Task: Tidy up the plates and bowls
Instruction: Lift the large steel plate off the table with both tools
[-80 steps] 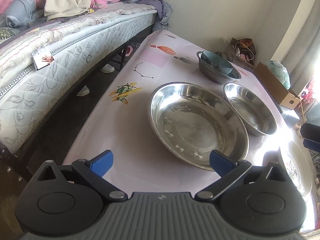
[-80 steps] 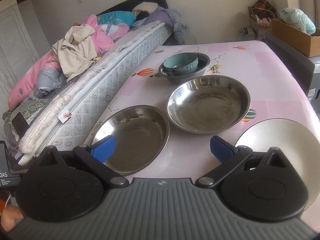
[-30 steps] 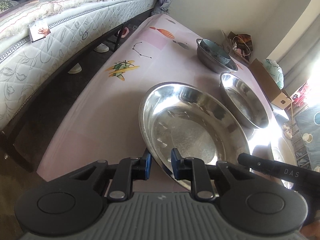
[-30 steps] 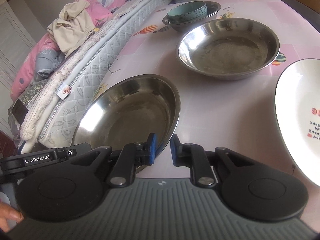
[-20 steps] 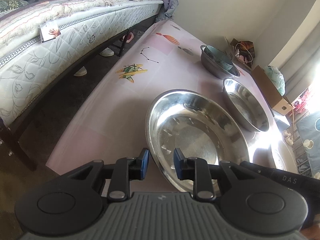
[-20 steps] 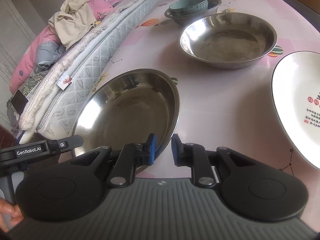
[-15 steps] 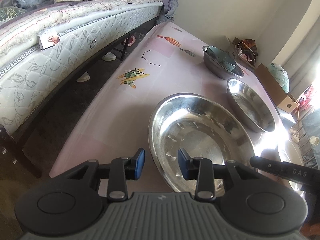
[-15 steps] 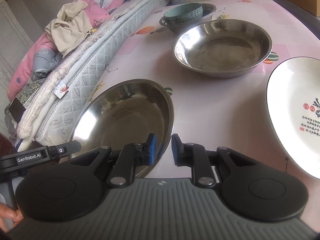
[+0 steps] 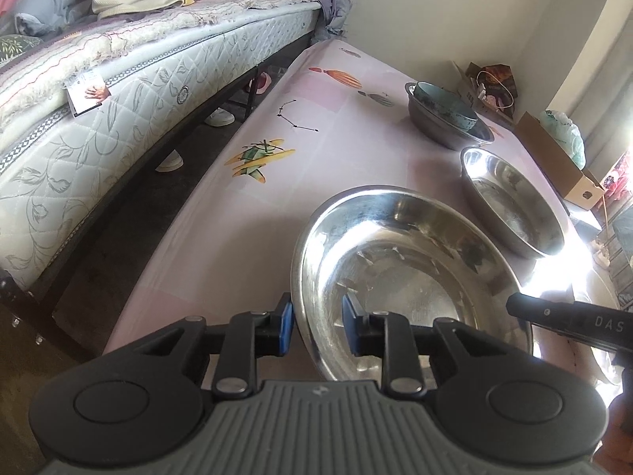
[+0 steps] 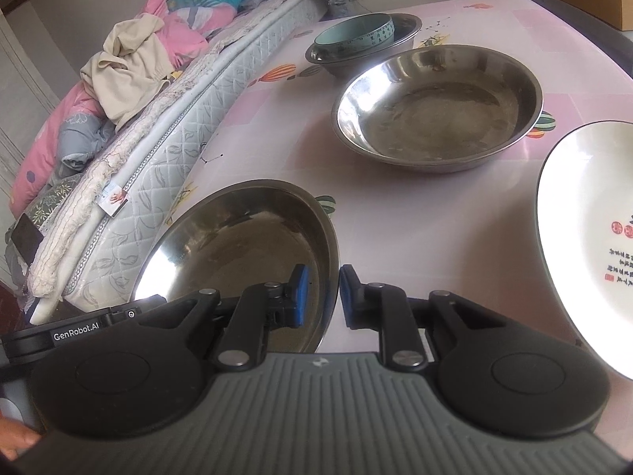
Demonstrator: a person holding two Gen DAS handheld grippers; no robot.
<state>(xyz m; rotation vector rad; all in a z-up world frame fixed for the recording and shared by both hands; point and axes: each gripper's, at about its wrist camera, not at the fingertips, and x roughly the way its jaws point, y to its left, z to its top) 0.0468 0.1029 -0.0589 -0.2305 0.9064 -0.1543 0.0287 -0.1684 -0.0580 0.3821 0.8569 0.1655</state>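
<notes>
A large steel bowl [image 9: 415,277] [image 10: 245,245] sits at the near end of the pink table [image 9: 277,206]. My left gripper [image 9: 316,328] straddles its near left rim. Its jaws are closing, and the inner pad still stands a little off the wall. My right gripper [image 10: 322,297] is shut on the bowl's right rim. Behind it lie a second steel bowl [image 9: 514,206] [image 10: 435,111] and a small steel bowl [image 10: 407,27] with a teal bowl [image 10: 356,35] inside. A white plate [image 10: 585,217] with red and black characters lies to the right.
A bed with a quilted mattress [image 9: 118,126] and piled clothes [image 10: 126,71] runs along the table's left side, across a narrow floor gap with shoes [image 9: 217,118]. A cardboard box [image 9: 561,166] stands beyond the far right edge. A hand [image 10: 16,441] shows at the lower left.
My left jaws let go of the large bowl's rim, spread wider, then narrowed again around it. My right gripper kept its hold on the opposite rim, and the bowl barely shifted.
</notes>
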